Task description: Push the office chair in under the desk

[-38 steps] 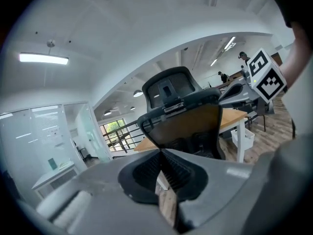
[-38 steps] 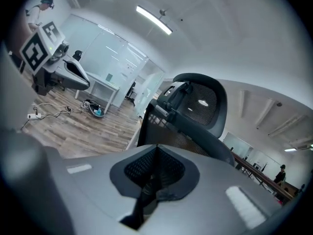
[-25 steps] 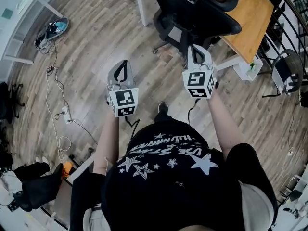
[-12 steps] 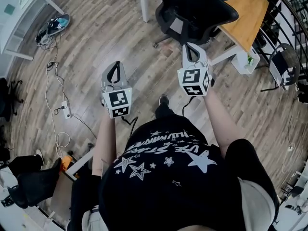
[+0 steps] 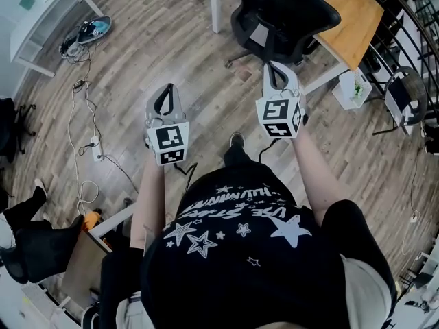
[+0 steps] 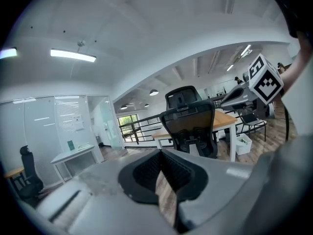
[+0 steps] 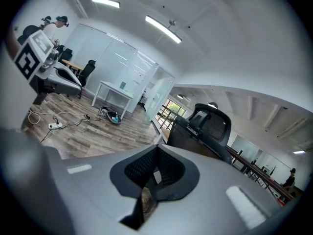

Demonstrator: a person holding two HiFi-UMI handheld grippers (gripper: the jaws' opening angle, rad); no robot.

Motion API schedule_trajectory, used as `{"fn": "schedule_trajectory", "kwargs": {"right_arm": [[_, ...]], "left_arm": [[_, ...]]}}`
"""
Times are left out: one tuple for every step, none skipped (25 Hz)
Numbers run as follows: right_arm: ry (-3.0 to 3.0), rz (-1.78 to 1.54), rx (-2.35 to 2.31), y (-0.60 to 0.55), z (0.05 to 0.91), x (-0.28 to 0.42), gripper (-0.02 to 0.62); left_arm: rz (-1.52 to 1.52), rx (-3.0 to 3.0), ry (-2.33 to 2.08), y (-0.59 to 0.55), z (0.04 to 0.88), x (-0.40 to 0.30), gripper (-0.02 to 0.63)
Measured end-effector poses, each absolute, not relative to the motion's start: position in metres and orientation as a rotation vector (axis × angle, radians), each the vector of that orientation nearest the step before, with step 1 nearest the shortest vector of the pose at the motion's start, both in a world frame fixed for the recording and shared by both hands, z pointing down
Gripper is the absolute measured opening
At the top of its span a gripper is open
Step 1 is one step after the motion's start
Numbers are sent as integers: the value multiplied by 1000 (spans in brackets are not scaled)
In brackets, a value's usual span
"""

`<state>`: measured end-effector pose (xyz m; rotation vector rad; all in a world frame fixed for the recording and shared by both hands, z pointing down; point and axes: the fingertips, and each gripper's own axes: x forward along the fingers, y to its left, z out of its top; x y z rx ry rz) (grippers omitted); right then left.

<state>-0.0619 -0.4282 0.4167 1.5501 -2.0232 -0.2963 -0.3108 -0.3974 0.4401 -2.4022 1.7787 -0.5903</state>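
Office chair [image 5: 285, 16] at desk [image 5: 353, 19]; left hand-held gripper [image 5: 167, 89], right hand-held gripper [image 5: 274, 67] both closed, empty; white bin [image 5: 345, 96] holds something green.

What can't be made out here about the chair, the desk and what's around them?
- Office chair: top cut off by the head view's upper edge; wheels mostly hidden under its seat, and behind the body of the left tool in the left gripper view.
- Desk: far end cut off by the same edge.
- White bin beside the desk: contents too small to tell, head view.
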Motion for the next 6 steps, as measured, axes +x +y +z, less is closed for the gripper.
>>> {"fn": "schedule_trajectory", "kwargs": {"right_arm": [[-2024,-298,1550,-423,416,-63,2],[-2025,-299,1550,-417,416,-63,2],[-2026,-301,1551,-411,416,-64,2],[-2027,-302,1553,-406,416,-63,2],[-2027,-304,1556,-400,416,-63,2],[-2027,-306,1558,-395,417,-63,2]], "left_arm": [[-586,-2401,1776,-393,439,-311,2],[-582,-2400,1774,-388,438,-310,2],[-577,-2400,1770,-383,437,-310,2],[-572,-2400,1765,-378,436,-308,2],[-567,-2401,1761,-373,435,-307,2],[-561,-2401,1756,-368,434,-306,2]]}}
